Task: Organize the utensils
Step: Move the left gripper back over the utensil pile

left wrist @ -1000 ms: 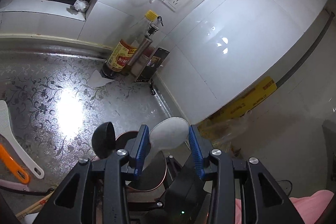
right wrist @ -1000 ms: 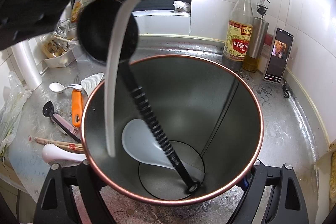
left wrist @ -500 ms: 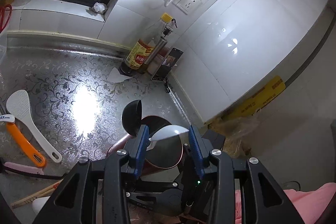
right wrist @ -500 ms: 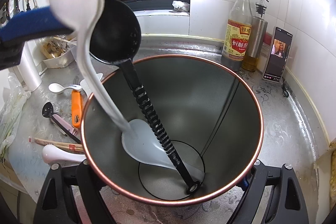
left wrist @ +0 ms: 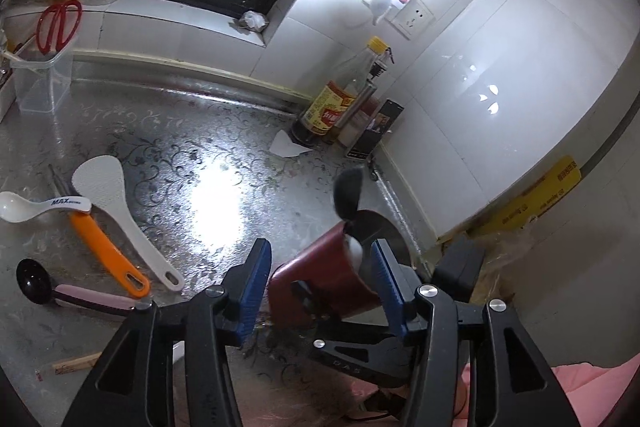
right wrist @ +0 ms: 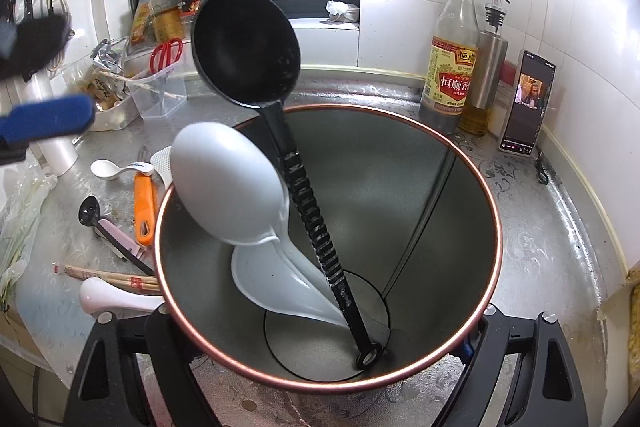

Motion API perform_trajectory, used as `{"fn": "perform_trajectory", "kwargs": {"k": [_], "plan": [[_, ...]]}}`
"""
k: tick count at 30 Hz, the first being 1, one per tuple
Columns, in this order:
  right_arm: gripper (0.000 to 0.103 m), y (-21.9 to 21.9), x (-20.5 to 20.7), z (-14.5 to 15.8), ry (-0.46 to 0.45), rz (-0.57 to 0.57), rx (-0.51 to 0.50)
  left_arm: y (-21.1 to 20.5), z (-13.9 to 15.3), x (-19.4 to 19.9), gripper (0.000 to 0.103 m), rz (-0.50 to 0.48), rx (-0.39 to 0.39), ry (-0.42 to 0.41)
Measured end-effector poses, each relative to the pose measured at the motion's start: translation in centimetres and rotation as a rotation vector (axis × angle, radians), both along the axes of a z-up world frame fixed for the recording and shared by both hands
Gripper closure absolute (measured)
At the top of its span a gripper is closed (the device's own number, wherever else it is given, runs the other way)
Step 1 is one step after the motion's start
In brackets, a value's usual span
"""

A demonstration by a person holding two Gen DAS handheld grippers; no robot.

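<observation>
Two utensils, a black plastic ladle (right wrist: 246, 47) and a pale grey plastic spoon (right wrist: 228, 183), are leaning in the copper-rimmed steel holder (right wrist: 440, 187) my right tongs (right wrist: 320, 379) are clamping; my left tongs (left wrist: 318, 287) have just been opening, empty, over floral-embossed steel counter (left wrist: 168, 155). A white spoon's handle (left wrist: 68, 203) is reading "MAX".

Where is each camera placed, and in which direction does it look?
Left wrist: on the left gripper, looking down over the counter to the tiled corner; its blue fingers and a pink sleeve show.
Right wrist: on the right gripper, looking down into the pot; only its black frame shows.
Shared: pot, black ladle, bottle.
</observation>
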State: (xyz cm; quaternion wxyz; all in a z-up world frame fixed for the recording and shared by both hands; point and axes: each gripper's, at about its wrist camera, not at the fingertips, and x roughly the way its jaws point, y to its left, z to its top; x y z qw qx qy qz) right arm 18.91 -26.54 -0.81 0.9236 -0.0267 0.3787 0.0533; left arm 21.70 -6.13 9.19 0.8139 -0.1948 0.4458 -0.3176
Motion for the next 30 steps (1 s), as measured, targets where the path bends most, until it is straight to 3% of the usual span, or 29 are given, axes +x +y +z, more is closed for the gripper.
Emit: {"fn": "perform_trajectory", "kwargs": {"k": [15,23,30], "plan": [[0.012,0.3,-0.4,0.0,-0.011,-0.024,0.000,6.5,-6.1,-1.7,0.024,0.222,0.356,0.088],[0.012,0.4,-0.4,0.0,-0.014,-0.026,-0.004,8.1,-7.6,-2.5,0.024,0.259,0.413,0.150],[0.012,0.4,-0.6,0.0,-0.019,-0.034,-0.004,6.7,-8.3,-3.5,0.023,0.191,0.483,0.159]]}}
